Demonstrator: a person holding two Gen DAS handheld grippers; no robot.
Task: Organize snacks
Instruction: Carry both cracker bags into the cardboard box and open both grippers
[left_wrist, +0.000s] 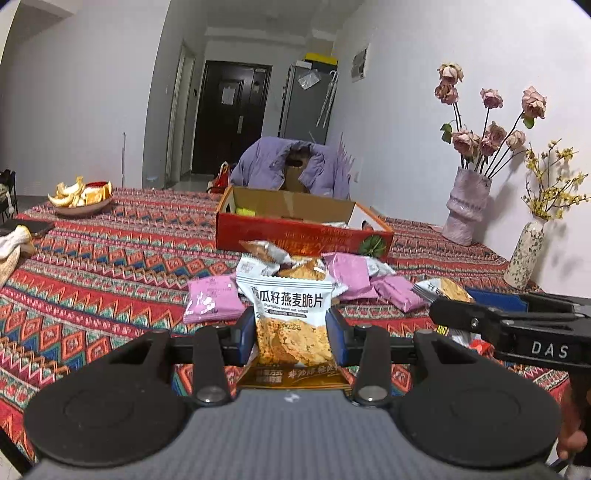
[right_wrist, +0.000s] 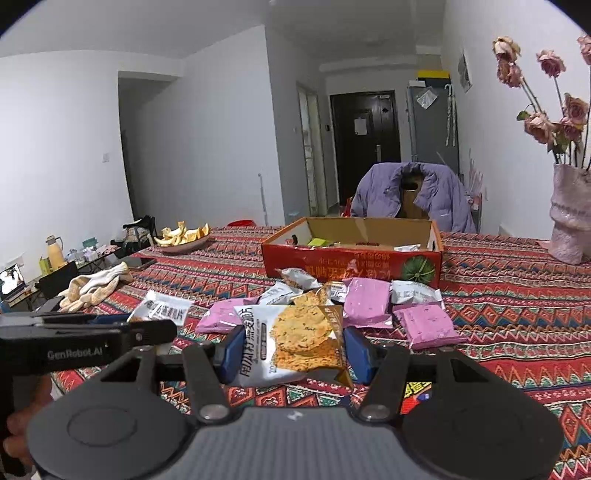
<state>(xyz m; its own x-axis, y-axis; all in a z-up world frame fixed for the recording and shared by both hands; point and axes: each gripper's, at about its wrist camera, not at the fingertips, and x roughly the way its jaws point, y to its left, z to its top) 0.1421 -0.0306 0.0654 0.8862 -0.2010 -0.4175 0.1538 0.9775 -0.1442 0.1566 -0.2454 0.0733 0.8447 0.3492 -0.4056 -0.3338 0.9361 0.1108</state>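
Gripping 1 oat crisp packet each, left tool and right tool hover level.

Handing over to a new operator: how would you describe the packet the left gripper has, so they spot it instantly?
Start at the red cardboard box on the patterned tablecloth; a heap of snack packets lies before it. Nearer the camera, the left gripper pinches an oat crisp packet upright. Unlike the flat pink packets, it is white-topped, showing golden crisps.

The left gripper clamps its blue fingers on an upright oat crisp packet. Beyond the packet lie pink packets and more white ones on the table, in front of the red cardboard box.
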